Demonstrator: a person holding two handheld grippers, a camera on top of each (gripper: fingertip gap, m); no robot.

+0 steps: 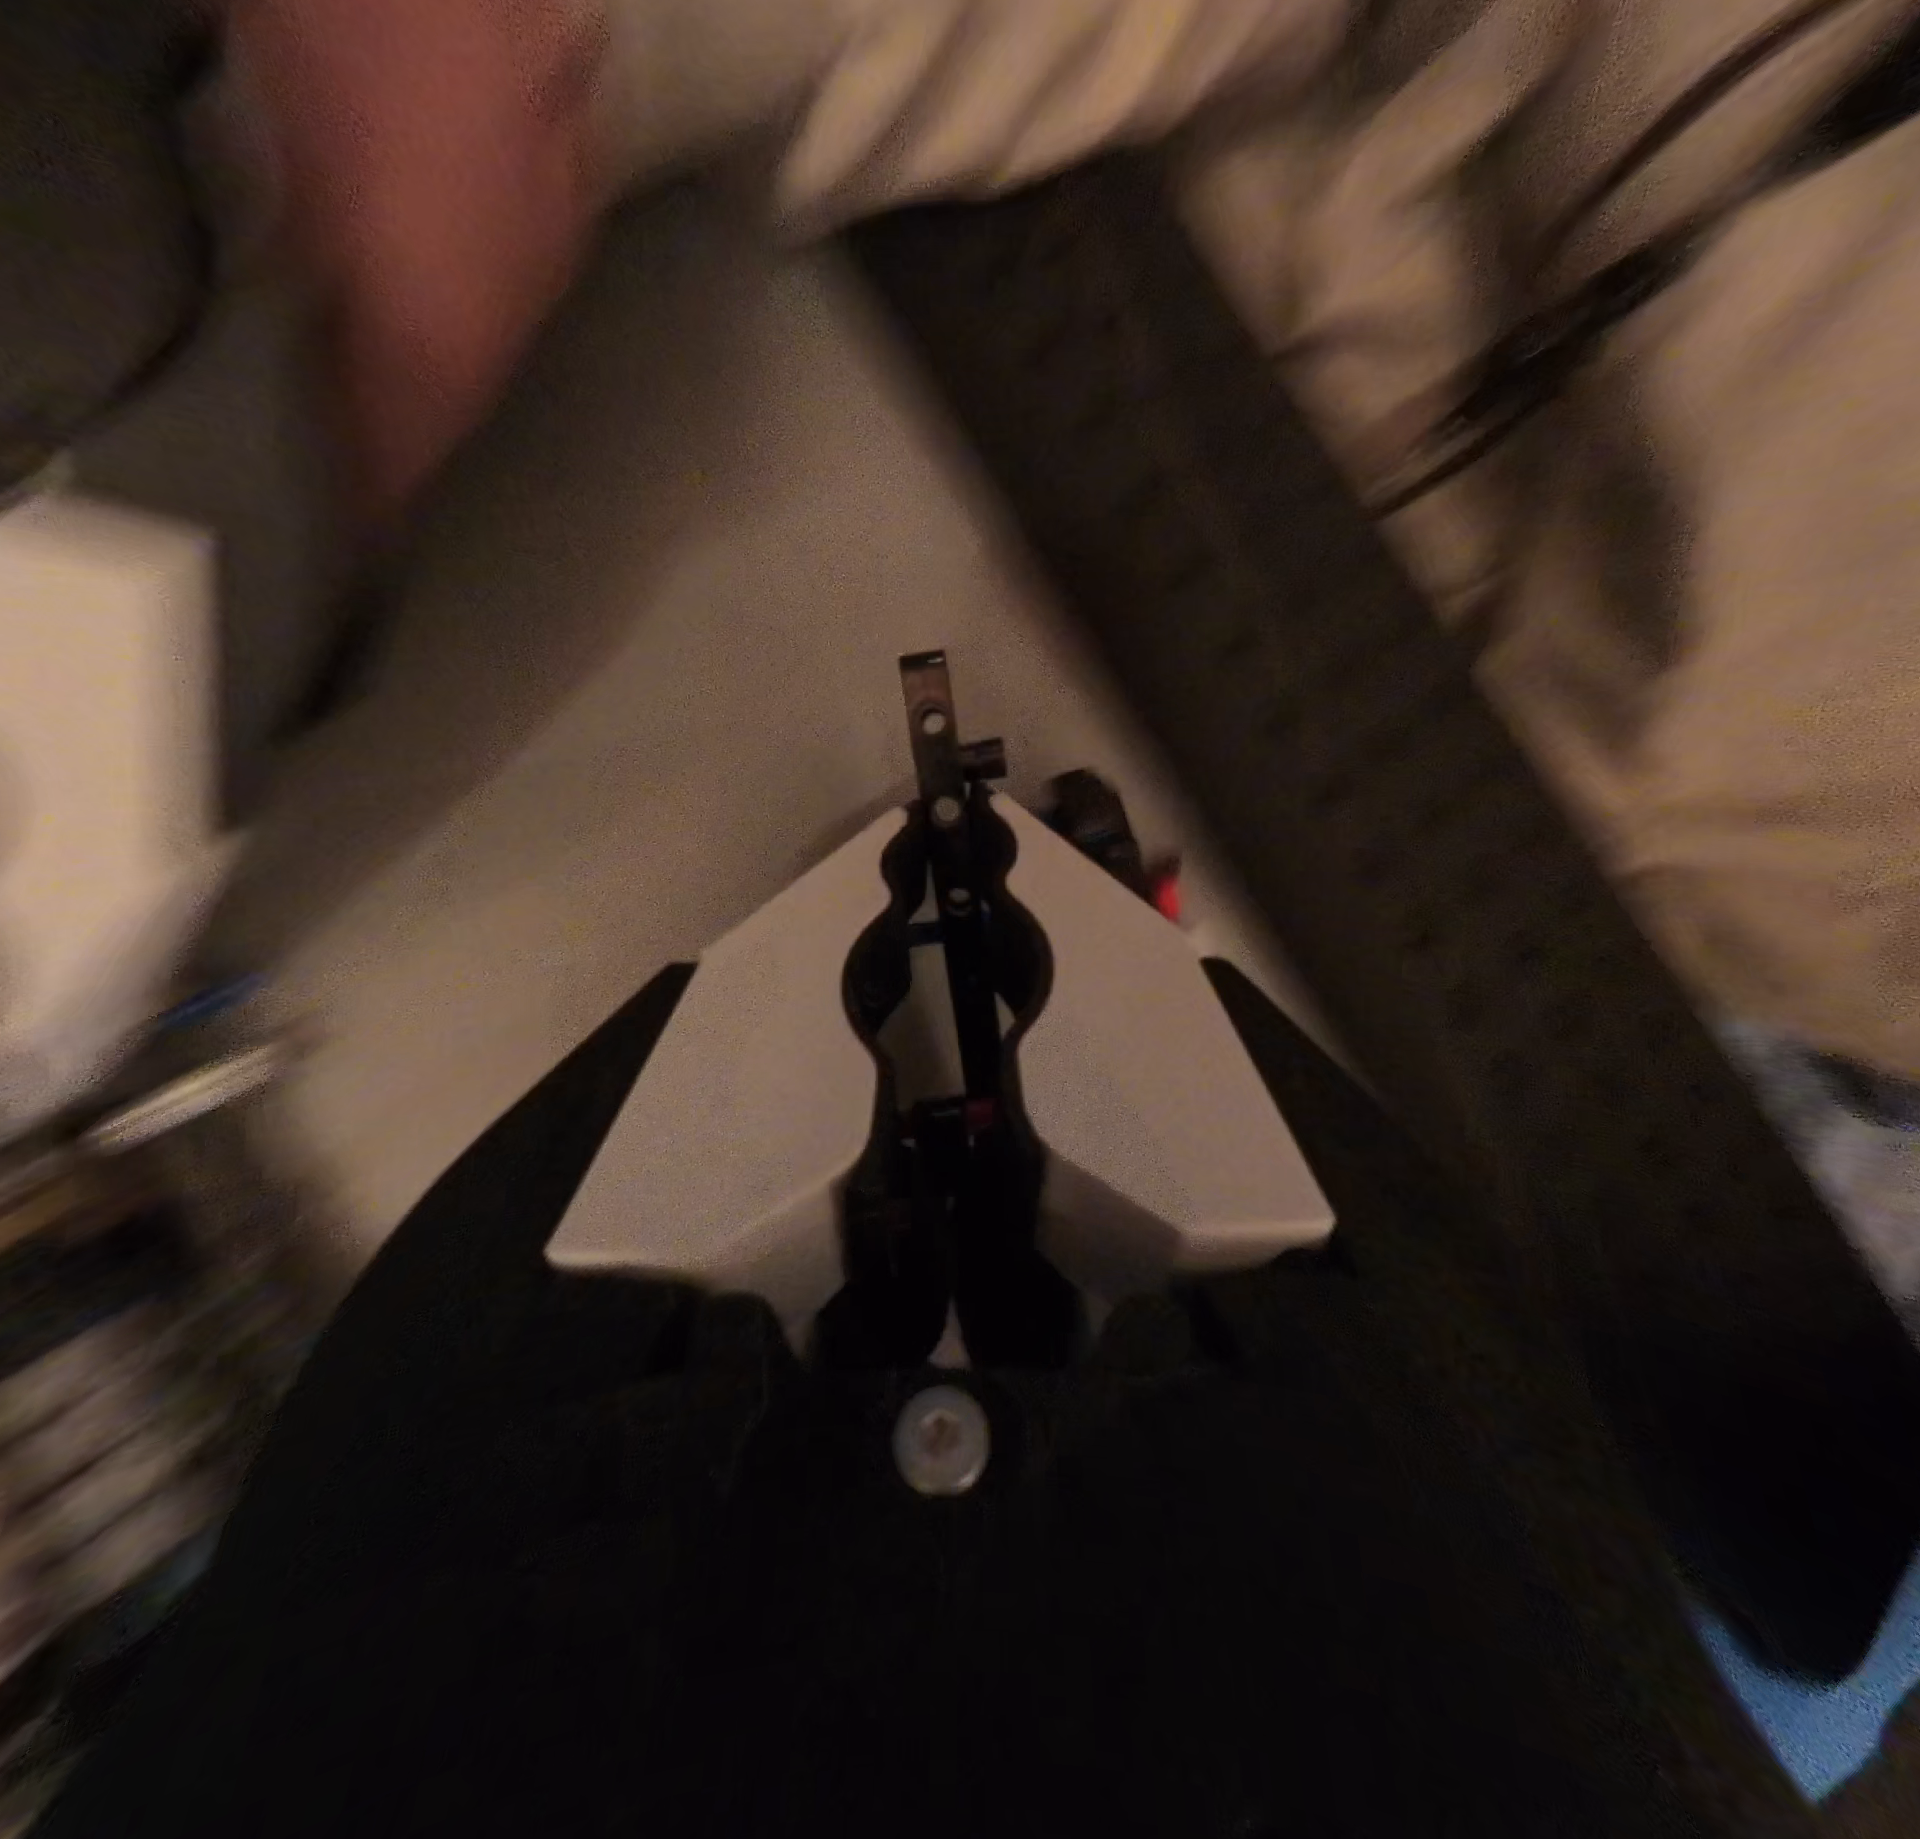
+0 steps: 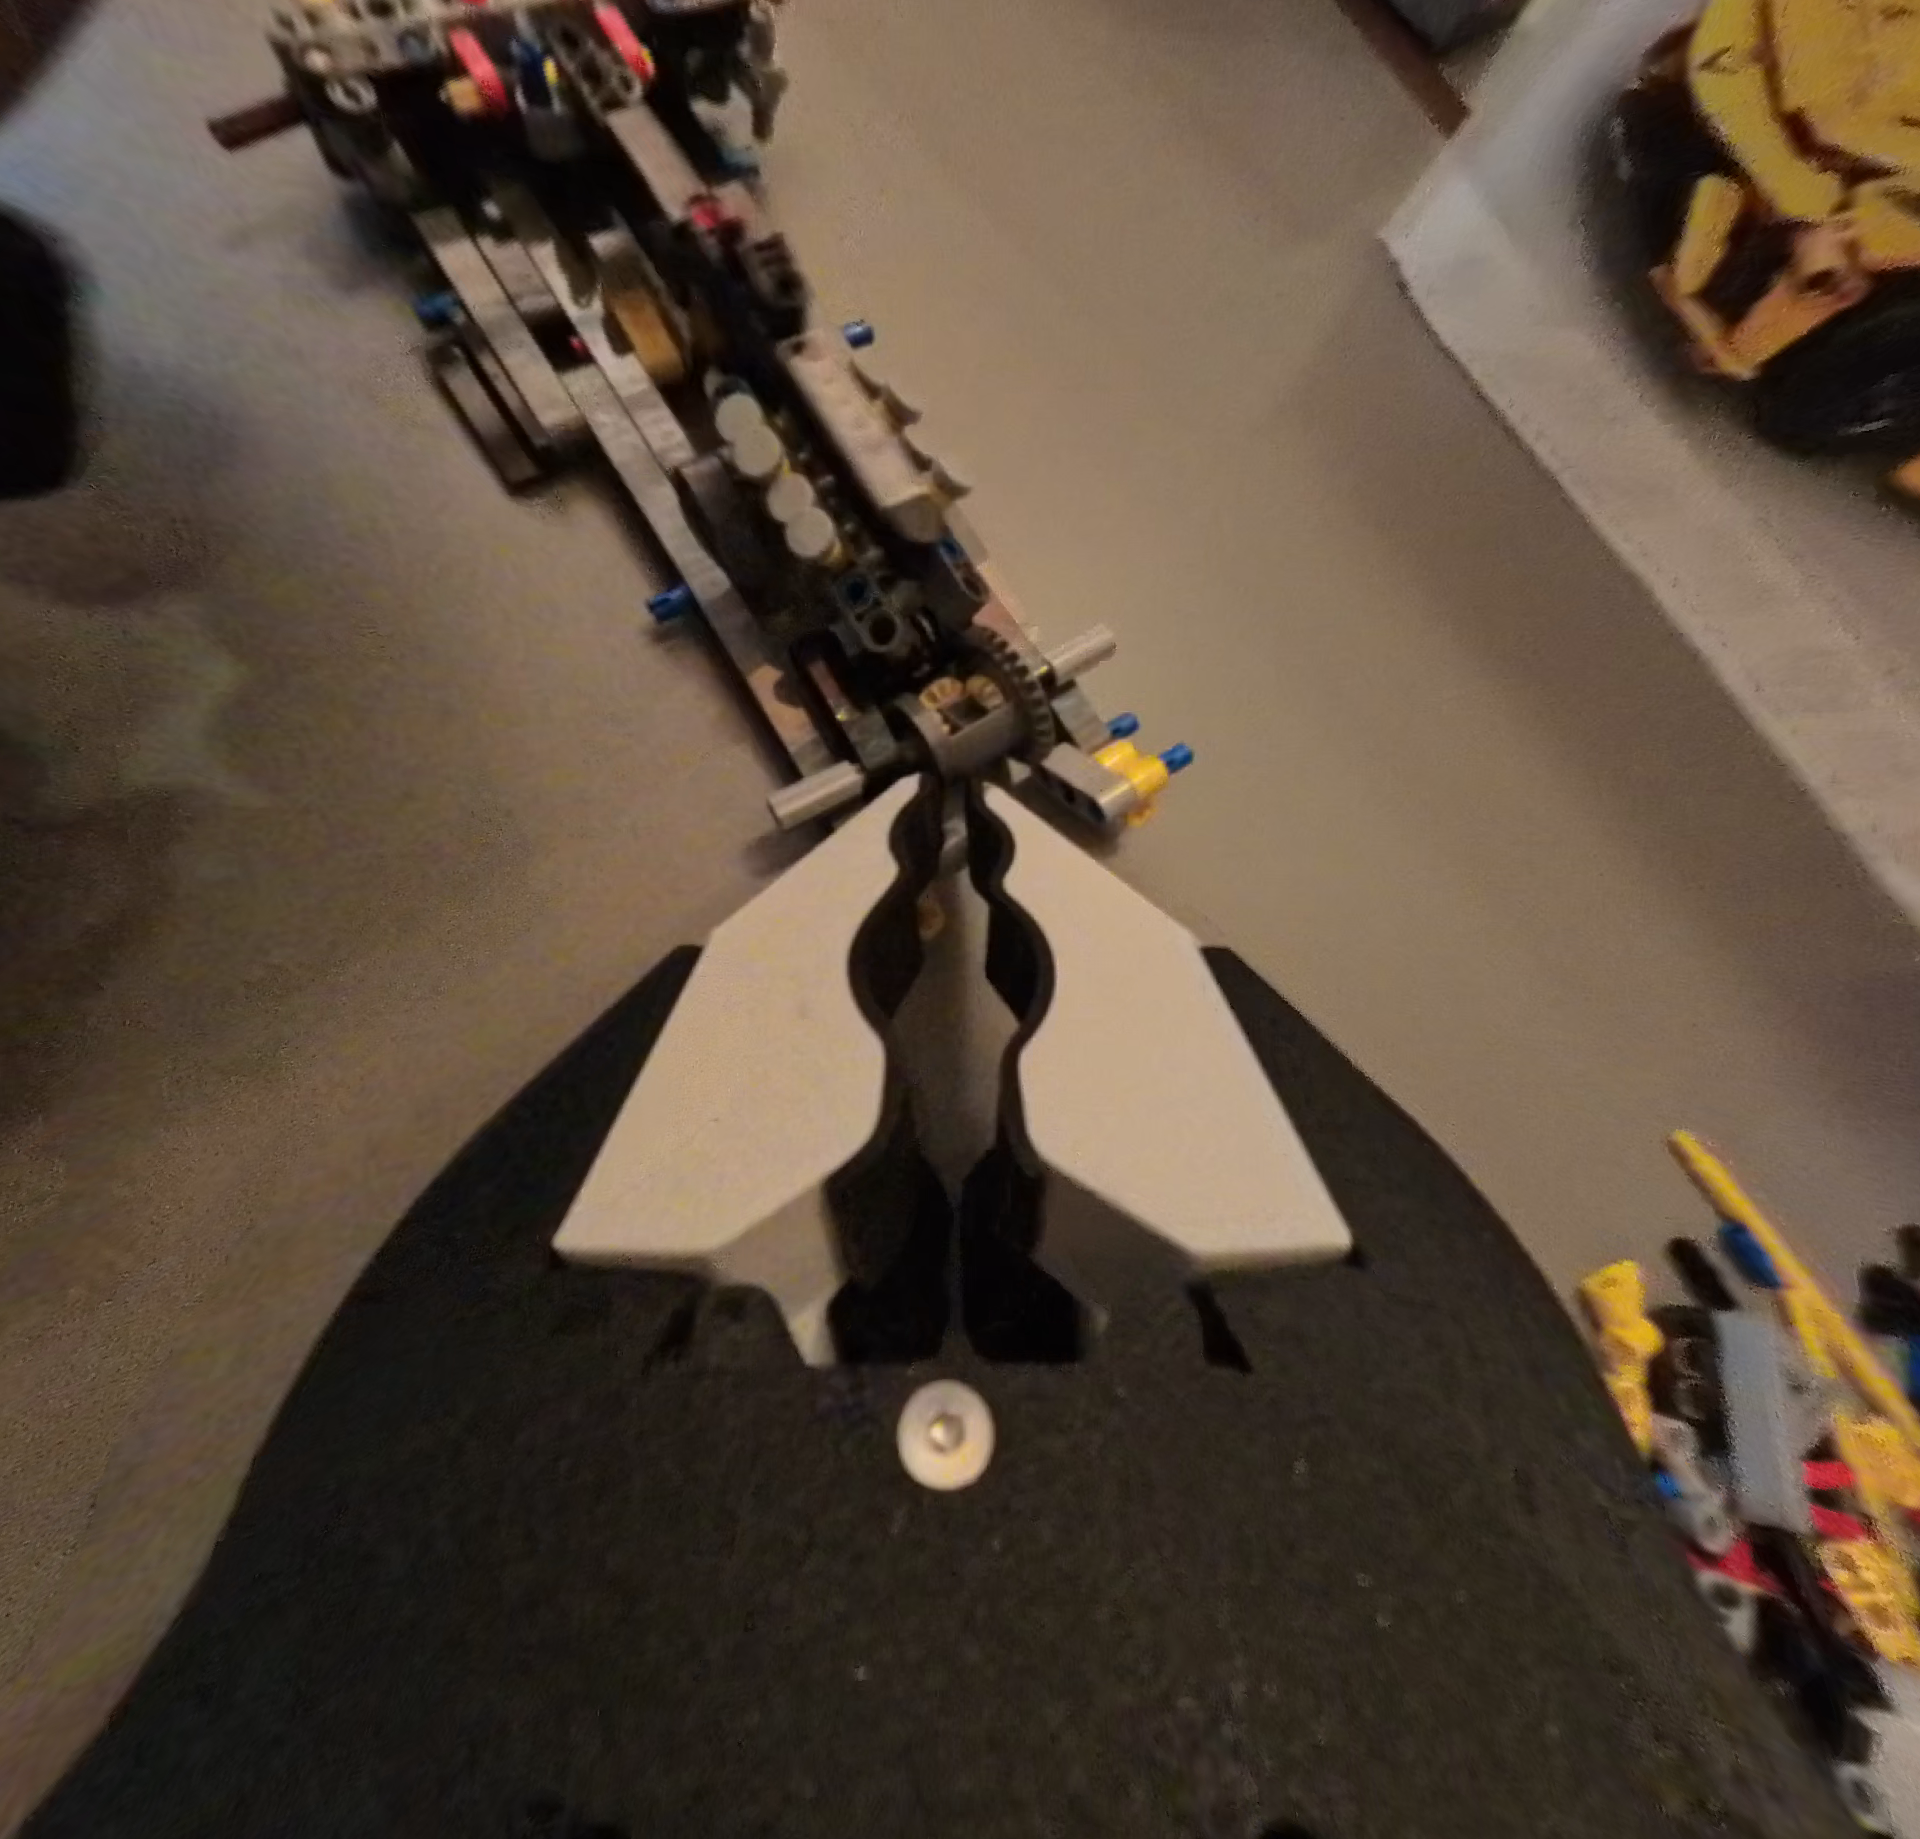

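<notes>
Dark holed beam (image 1: 940,750) is clamped in the left hand-held gripper (image 1: 948,813), while the model chassis (image 2: 665,376) is pinched at its gear end by the right hand-held gripper (image 2: 951,802).

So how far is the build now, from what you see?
Done: a long chassis stands assembled on the table. In hand: the left gripper holds a thin black beam; the right gripper pinches the chassis end. Left: loose parts remain in a pile.
</notes>
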